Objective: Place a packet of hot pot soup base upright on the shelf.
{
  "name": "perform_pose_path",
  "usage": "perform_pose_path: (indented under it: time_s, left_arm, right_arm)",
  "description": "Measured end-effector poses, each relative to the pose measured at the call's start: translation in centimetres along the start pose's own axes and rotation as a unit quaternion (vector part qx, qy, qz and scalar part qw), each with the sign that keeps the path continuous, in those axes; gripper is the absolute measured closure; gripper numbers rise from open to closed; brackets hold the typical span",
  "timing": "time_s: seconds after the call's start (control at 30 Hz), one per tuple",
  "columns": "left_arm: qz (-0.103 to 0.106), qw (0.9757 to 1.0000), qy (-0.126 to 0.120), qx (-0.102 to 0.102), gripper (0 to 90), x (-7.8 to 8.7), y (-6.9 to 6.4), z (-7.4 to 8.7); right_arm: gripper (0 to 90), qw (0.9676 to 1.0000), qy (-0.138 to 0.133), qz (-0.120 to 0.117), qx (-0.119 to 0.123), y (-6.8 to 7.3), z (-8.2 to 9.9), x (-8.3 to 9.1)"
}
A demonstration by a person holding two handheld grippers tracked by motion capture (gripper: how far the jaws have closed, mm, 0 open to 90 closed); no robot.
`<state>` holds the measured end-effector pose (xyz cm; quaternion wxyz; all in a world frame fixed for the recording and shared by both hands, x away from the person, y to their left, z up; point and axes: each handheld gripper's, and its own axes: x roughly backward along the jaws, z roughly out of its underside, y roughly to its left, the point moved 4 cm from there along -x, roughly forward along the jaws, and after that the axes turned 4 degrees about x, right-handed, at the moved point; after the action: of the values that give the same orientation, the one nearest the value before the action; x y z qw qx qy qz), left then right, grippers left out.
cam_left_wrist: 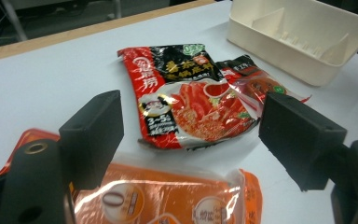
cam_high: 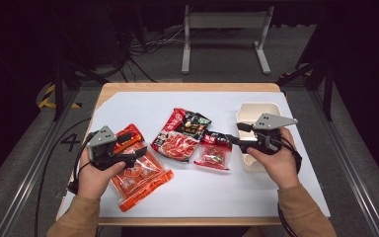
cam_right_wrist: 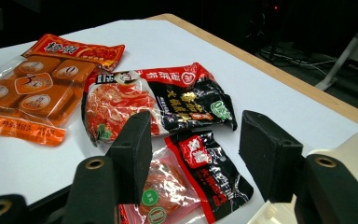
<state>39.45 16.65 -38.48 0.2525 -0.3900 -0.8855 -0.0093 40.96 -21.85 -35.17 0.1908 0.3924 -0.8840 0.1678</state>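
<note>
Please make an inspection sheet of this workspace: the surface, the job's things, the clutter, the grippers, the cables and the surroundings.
Surface: white table top, wooden edge.
Job's things: orange packet, big red-black packet, small red-black packet, all flat; cream tray at the right.
Clutter: nothing seen.
Grippers: left gripper open above the orange packet; right gripper open above the small packet.
Cables: floor cables behind the table.
Surroundings: dark room, grey stand.

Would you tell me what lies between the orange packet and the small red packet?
The large red-and-black packet lies between the orange packet and the small packet, as the high view shows.
</note>
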Motion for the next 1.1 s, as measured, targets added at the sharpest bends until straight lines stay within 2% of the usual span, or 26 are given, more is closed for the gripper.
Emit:
perform_pose_path:
  time_s: [0.03,0.07,0.17,0.33,0.47,0.57,0.63,0.83,0.87,0.97,1.1]
  left_arm:
    - [0.001,0.9999,0.01,0.01,22.9,-0.7,0.1,-0.4]
    - [0.001,0.9999,0.01,0.01,22.7,-0.7,0.1,-0.4]
    - [-0.015,0.9995,0.026,-0.001,20.8,-1.8,0.0,-1.2]
    - [0.002,0.9999,0.014,0.006,19.0,-2.5,0.2,-1.9]
    - [0.0,0.9999,0.016,-0.002,17.1,-2.9,0.8,-2.3]
    - [0.011,0.9999,0.011,0.001,16.8,-3.1,1.3,-3.0]
    - [0.012,0.9999,0.01,-0.004,16.8,-3.2,1.6,-3.3]
    - [-0.01,0.9996,0.025,-0.003,17.4,-4.6,2.8,-3.7]
    - [-0.018,0.9993,0.032,0.003,17.4,-5.1,3.3,-3.6]
    - [-0.023,0.999,0.038,0.008,17.5,-5.9,4.1,-3.8]
    - [-0.019,0.9993,0.031,0.013,17.4,-6.7,4.7,-4.5]
  right_arm:
    - [44.0,1.0,-0.002,0.002,-0.002,-0.2,0.0,0.1]
    - [44.0,1.0,-0.002,0.002,-0.002,-0.2,0.0,0.1]
    - [42.8,0.9999,-0.009,-0.003,-0.007,-0.4,0.2,0.3]
    - [42.8,0.9999,-0.01,-0.002,-0.004,-0.6,0.3,0.4]
    - [42.6,0.9999,-0.011,-0.005,-0.006,-0.4,0.5,0.4]
    - [41.0,0.9991,-0.029,-0.018,-0.023,-0.2,0.5,0.4]
    - [39.9,0.999,-0.033,-0.016,-0.024,-0.1,0.4,0.3]
    - [37.9,0.9992,-0.027,-0.012,-0.028,0.2,0.8,0.0]
    - [37.6,0.9991,-0.026,-0.013,-0.031,0.2,0.8,0.0]
    - [36.6,0.9991,-0.025,-0.01,-0.031,0.2,1.0,0.0]
    - [35.6,0.9992,-0.022,-0.008,-0.033,0.2,1.4,0.1]
